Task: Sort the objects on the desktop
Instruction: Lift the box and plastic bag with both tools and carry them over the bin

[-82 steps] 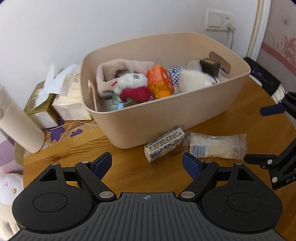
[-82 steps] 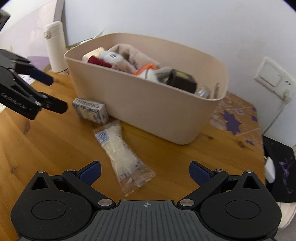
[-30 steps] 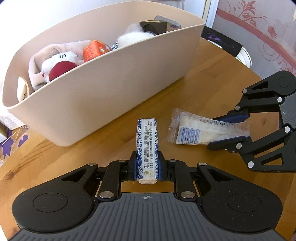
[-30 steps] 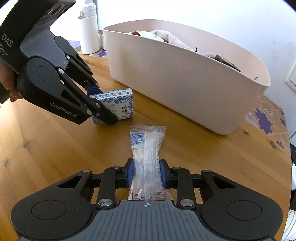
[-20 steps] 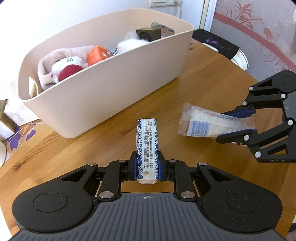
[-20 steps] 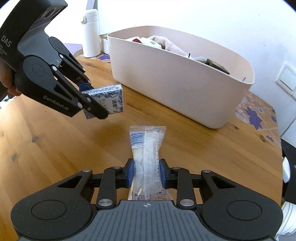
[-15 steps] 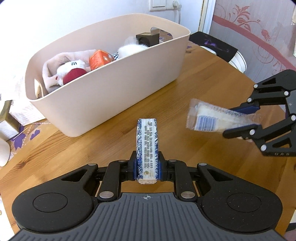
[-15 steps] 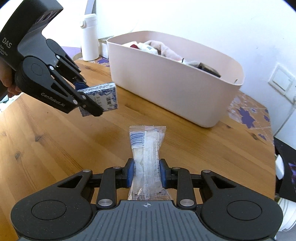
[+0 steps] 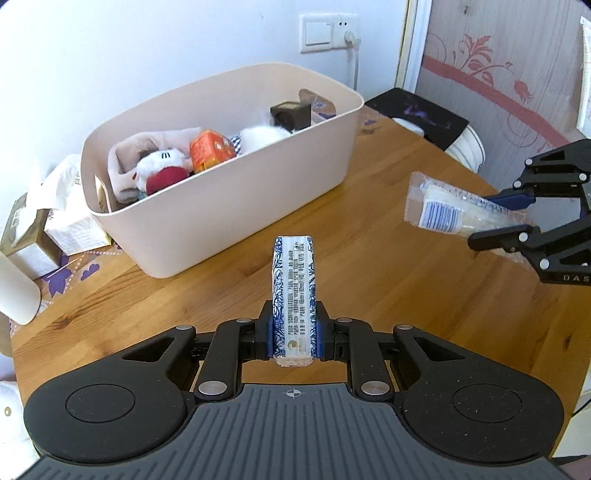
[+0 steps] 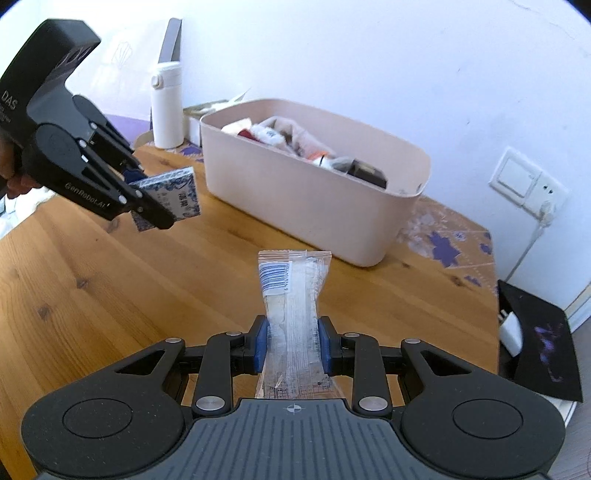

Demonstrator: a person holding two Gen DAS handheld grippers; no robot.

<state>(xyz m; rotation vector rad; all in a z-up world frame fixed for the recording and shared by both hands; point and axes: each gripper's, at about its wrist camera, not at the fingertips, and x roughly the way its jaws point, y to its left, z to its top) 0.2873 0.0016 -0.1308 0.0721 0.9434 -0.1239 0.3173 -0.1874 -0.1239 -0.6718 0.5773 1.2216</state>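
My left gripper (image 9: 293, 332) is shut on a blue-and-white patterned tissue pack (image 9: 293, 288) and holds it above the wooden table (image 9: 369, 266). It also shows in the right wrist view (image 10: 173, 195). My right gripper (image 10: 293, 347) is shut on a clear plastic packet (image 10: 291, 295) with a barcode, held in the air; the packet shows at the right of the left wrist view (image 9: 454, 210). The beige bin (image 9: 236, 195) stands beyond both grippers, filled with plush toys, an orange carton and a dark box.
A white flask (image 10: 166, 107) and tissue boxes (image 9: 70, 206) stand left of the bin. A wall socket (image 9: 327, 31) with a cable is behind it. A black pad (image 10: 539, 332) lies at the table's right edge.
Both grippers closed on their items and lifted them off the table. Over the last second both have risen and drawn back from the bin.
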